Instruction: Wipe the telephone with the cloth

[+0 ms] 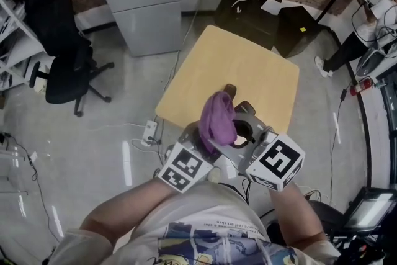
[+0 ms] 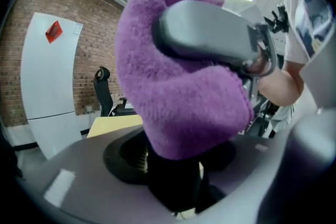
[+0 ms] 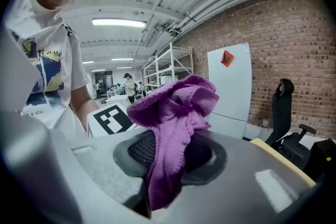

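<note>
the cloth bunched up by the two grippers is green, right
Not green: the cloth is purple. The head view shows it, and both gripper views show the same purple up close. The rest stands: it is bunched up, not spread flat.

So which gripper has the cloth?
The right gripper: its jaws pinch the purple cloth. The left gripper grips a black thing, apparently the telephone, under that cloth.
</note>
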`<state>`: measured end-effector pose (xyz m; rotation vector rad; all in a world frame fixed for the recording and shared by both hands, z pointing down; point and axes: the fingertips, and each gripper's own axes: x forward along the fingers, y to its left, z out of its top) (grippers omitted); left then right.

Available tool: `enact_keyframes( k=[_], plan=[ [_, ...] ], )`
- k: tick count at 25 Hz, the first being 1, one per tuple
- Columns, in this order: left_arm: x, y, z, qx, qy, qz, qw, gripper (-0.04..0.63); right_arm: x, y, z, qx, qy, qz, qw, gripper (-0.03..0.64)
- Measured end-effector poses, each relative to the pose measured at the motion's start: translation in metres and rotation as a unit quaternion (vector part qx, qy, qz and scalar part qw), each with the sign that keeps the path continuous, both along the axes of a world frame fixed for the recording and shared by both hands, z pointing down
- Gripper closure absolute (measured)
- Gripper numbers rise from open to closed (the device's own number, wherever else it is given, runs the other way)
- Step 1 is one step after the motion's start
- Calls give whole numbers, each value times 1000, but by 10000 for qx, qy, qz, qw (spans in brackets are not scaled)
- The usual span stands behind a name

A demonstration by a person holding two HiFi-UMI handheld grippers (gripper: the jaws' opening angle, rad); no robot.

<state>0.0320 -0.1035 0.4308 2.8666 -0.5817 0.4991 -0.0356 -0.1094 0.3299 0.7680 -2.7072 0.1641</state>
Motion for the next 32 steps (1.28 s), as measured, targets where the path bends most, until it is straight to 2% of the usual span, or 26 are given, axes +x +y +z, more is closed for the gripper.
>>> enact_keyframes(
  k=[6,13,18,22,30,32],
  plan=[
    [-4,5,-3,-2,-24,-30,10000,341,31,-12,13,1,107,345,9993,505],
    [-6,9,-2,-78,-94,-92,9999,341,82,-34,-1,213,147,907,9955,504],
    [4,4,-3,-181,-86,-171,9997,341,108,-42,-14,328,32,1064,9938,503],
    [0,3,4,-327,-25,-314,9990,341,96,-27,-18,370,-85,893,9953,504],
    [22,-4,0,-549,26,-515,9972,341,68,6,-16,229,-240,-39,9994,503],
    [23,0,0,-577,31,-519,9970,341,70,9,-8,191,-232,-80,9995,503]
  ],
)
